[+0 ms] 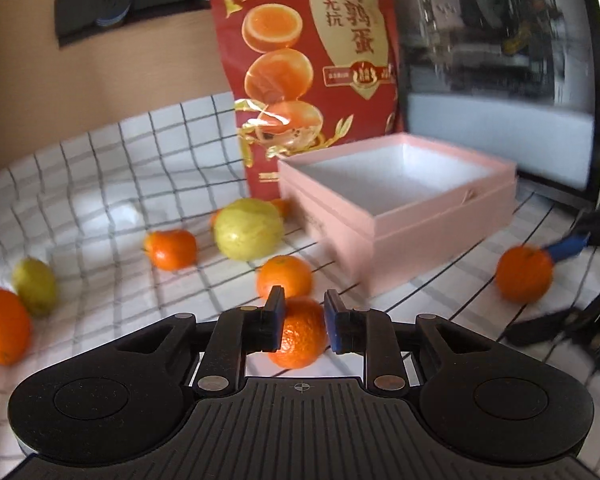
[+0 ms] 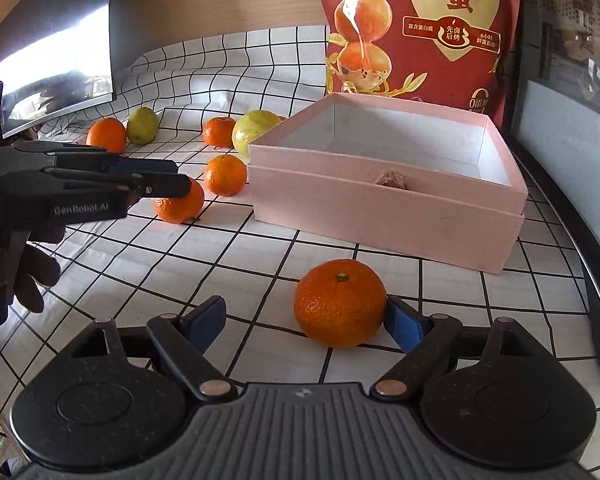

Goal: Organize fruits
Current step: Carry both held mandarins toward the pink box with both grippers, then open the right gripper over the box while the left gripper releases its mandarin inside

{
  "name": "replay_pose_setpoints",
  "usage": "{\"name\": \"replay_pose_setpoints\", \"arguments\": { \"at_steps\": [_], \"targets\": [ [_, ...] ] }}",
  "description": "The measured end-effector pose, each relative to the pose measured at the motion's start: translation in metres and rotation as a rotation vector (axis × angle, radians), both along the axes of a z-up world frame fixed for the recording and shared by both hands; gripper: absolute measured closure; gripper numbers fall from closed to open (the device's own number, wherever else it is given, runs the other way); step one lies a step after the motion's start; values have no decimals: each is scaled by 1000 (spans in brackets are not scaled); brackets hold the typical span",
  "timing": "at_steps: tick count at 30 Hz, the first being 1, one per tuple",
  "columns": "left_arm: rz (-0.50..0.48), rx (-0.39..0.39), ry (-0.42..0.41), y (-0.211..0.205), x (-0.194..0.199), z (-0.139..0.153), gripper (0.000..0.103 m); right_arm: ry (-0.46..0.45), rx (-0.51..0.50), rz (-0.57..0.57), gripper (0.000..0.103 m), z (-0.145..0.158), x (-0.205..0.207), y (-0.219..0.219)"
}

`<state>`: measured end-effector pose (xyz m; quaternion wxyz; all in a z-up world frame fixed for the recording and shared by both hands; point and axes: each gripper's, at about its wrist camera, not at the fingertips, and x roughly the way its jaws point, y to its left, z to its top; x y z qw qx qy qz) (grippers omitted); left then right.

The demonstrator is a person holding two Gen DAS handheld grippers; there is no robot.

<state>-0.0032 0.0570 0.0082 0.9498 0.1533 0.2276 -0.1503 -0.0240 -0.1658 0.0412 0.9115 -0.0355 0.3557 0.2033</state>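
An open, empty pink box [image 1: 396, 216] [image 2: 384, 196] stands on the checked cloth. My left gripper [image 1: 302, 320] has its fingers on both sides of a mandarin [image 1: 300, 334] [image 2: 180, 204]; whether the pads press it is unclear. It also shows in the right wrist view [image 2: 168, 180]. My right gripper [image 2: 304, 320] is open wide around another mandarin [image 2: 340, 308] [image 1: 524, 274], the right pad touching it. More mandarins [image 1: 285, 276] [image 1: 171, 249] [image 1: 2, 326] and green-yellow fruits [image 1: 248, 229] [image 1: 34, 285] lie to the left of the box.
A tall red snack bag [image 1: 308, 68] [image 2: 420, 28] stands behind the box. A dark appliance with a glass front [image 1: 500, 72] is at the right. A monitor [image 2: 56, 52] stands at the far left. The cloth [image 2: 260, 260] rises against the back wall.
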Motion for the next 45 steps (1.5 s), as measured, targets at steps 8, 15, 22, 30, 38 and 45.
{"name": "replay_pose_setpoints", "arguments": {
  "at_steps": [8,15,22,30,38,45],
  "targets": [
    [7,-121,89,16,12,2,55,4,-7,-5,17,-1,0,1],
    [46,-156,175,14,34,-7,52,8,-11,-4,17,-1,2,1],
    [60,-181,187,15,36,-8,55,3,-9,-5,17,-1,2,0],
    [-48,-189,203,-5,-19,4,55,-34,30,-28,32,3,-1,-5],
    [-105,-199,261,-18,-32,1,55,-20,-56,-57,56,-3,6,1],
    [-136,-291,156,-24,-14,50,55,-38,-15,-61,57,18,10,-13]
  ]
}}
